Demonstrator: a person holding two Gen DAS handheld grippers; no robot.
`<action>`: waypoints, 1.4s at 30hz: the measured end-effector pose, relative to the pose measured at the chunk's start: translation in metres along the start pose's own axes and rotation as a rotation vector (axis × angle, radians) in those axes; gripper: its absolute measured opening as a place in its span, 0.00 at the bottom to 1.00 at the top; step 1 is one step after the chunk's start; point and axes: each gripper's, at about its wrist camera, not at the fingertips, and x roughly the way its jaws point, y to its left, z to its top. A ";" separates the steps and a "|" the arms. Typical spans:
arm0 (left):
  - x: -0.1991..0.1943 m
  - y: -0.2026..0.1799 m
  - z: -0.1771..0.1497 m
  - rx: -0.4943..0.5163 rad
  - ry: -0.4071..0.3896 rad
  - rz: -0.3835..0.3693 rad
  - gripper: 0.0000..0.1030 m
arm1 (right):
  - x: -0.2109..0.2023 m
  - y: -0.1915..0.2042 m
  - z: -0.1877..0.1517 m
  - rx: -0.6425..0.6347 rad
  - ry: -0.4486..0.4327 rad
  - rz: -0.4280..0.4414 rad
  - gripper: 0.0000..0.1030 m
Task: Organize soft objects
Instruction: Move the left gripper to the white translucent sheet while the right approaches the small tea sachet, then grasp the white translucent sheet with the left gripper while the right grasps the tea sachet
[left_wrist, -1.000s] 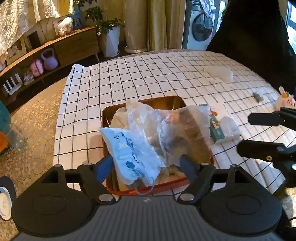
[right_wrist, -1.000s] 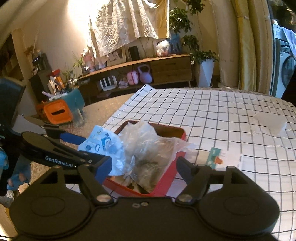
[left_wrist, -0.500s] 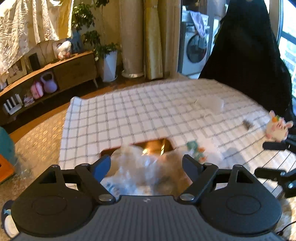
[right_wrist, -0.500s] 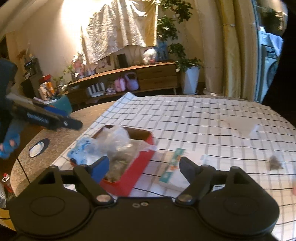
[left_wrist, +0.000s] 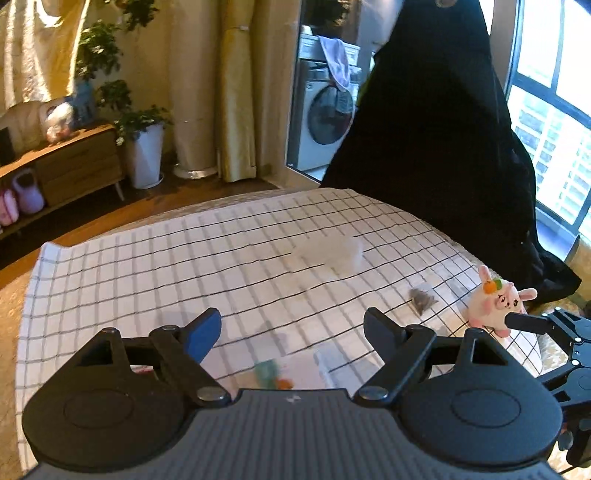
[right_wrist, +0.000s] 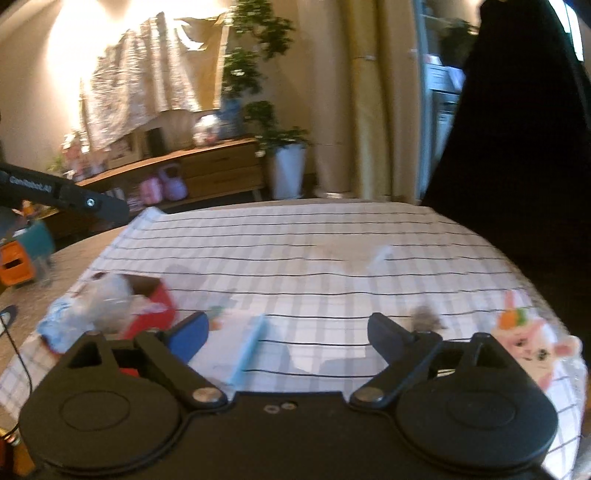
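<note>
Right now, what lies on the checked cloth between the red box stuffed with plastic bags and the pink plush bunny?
In the right wrist view, between the red box and the pink plush bunny lie a tissue packet and a small grey scrap.

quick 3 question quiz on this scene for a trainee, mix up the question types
1. True or false: the left gripper holds the pink bunny plush.
2. Which colour is the box holding the plastic bags? A red B green C white
3. Fill in: the tablecloth has a ____ pattern.

Key: 1 false, its jaws stand open with nothing between them. 2 A. 3 grid (checked).
</note>
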 end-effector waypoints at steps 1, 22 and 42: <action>0.008 -0.008 0.003 0.013 0.002 -0.006 0.82 | 0.003 -0.006 -0.001 0.008 -0.001 -0.020 0.96; 0.204 -0.070 0.070 -0.110 0.146 0.036 0.95 | 0.109 -0.085 -0.020 0.038 0.068 -0.188 0.97; 0.336 -0.081 0.074 -0.133 0.240 0.143 0.95 | 0.165 -0.094 -0.015 -0.022 0.127 -0.261 0.94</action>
